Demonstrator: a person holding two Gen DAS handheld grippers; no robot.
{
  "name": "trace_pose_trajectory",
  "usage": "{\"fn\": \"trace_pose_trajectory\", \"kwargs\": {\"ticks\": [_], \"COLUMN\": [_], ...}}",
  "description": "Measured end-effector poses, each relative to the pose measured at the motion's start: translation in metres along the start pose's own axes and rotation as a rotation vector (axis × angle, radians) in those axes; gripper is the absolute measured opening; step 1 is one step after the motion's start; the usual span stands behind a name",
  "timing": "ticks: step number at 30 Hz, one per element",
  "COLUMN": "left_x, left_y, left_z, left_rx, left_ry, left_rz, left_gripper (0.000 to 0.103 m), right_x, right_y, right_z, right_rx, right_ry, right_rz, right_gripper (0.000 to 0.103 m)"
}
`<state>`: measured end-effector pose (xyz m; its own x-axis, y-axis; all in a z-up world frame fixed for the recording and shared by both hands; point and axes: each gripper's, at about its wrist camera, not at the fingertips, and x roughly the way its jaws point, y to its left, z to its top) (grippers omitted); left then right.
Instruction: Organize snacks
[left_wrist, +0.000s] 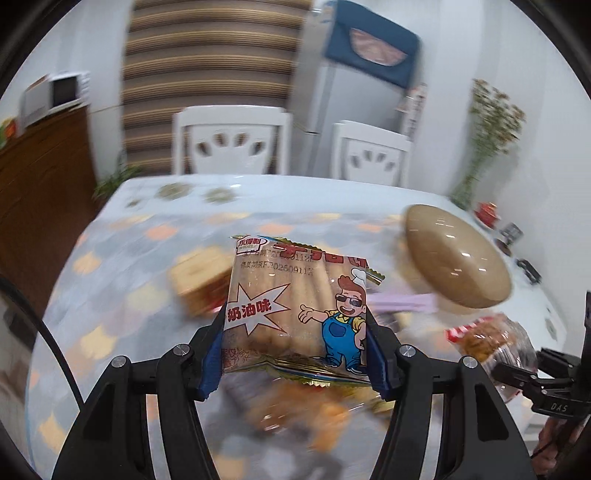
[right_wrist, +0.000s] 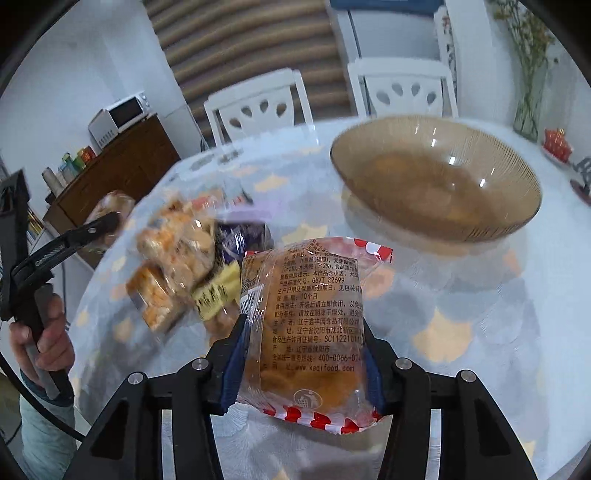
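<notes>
My left gripper (left_wrist: 295, 332) is shut on a clear packet of finger biscuits (left_wrist: 295, 295) with a cartoon chef, held above the table. In the right wrist view my right gripper (right_wrist: 301, 339) is shut on a clear cake packet (right_wrist: 306, 325) with red and white edges, its printed back facing the camera. A brown glass bowl (right_wrist: 436, 177) stands ahead and to the right of it; the same bowl (left_wrist: 458, 254) shows blurred at right in the left wrist view. A heap of snack packets (right_wrist: 181, 258) lies on the table to the left.
The round table wears a pale patterned cloth (right_wrist: 461, 314). Two white chairs (left_wrist: 229, 144) stand behind it, with a fridge (left_wrist: 343, 92) beyond. A vase of flowers (right_wrist: 528, 92) and a red object (right_wrist: 557, 144) sit at the far right edge. A wooden sideboard (right_wrist: 122, 173) carries a microwave.
</notes>
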<state>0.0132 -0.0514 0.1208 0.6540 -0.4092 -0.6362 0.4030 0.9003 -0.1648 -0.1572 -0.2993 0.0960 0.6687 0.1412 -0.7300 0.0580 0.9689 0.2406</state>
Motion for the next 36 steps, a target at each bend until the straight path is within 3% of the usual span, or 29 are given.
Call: {"fn": "trace_pose_trajectory", "kwargs": {"ticks": [8, 13, 17, 19, 21, 24, 29, 33, 36], "left_x": [0.041, 0.090, 0.117, 0.123, 0.127, 0.117, 0.081, 0.045, 0.016], "left_y": [-0.097, -0.151, -0.176, -0.185, -0.191, -0.188, -0.155, -0.107, -0.059], "left_z": [0.054, 0.074, 0.085, 0.088, 0.089, 0.088, 0.075, 0.051, 0.028], "left_rx": [0.115, 0.161, 0.146, 0.150, 0.160, 0.164, 0.135, 0.099, 0.043], "left_ry": [0.046, 0.188, 0.198, 0.187, 0.194, 0.178, 0.120, 0.086, 0.070], "left_rz": [-0.154, -0.209, -0.232, -0.230, -0.213, -0.241, -0.196, -0.124, -0.029], "left_gripper": [0.060, 0.060, 0.060, 0.063, 0.077, 0.077, 0.077, 0.077, 0.077], "right_x": [-0.044, -0.049, -0.038, -0.032, -0.028, -0.032, -0.041, -0.041, -0.038], "right_y": [-0.048, -0.091, -0.113, -0.117, -0.124, -0.125, -0.108, -0.080, -0.049], "right_z": [0.047, 0.072, 0.093, 0.098, 0.102, 0.099, 0.087, 0.073, 0.062], "right_rx": [0.100, 0.228, 0.276, 0.287, 0.307, 0.333, 0.299, 0.232, 0.146], "right_ry": [-0.103, -0.097, -0.069, -0.075, -0.079, -0.099, -0.111, -0.101, -0.092], "right_rz": [-0.159, -0.278, -0.347, -0.341, -0.342, -0.337, -0.279, -0.216, -0.159], "right_gripper": [0.052, 0.052, 0.052, 0.053, 0.059, 0.070, 0.070, 0.070, 0.070]}}
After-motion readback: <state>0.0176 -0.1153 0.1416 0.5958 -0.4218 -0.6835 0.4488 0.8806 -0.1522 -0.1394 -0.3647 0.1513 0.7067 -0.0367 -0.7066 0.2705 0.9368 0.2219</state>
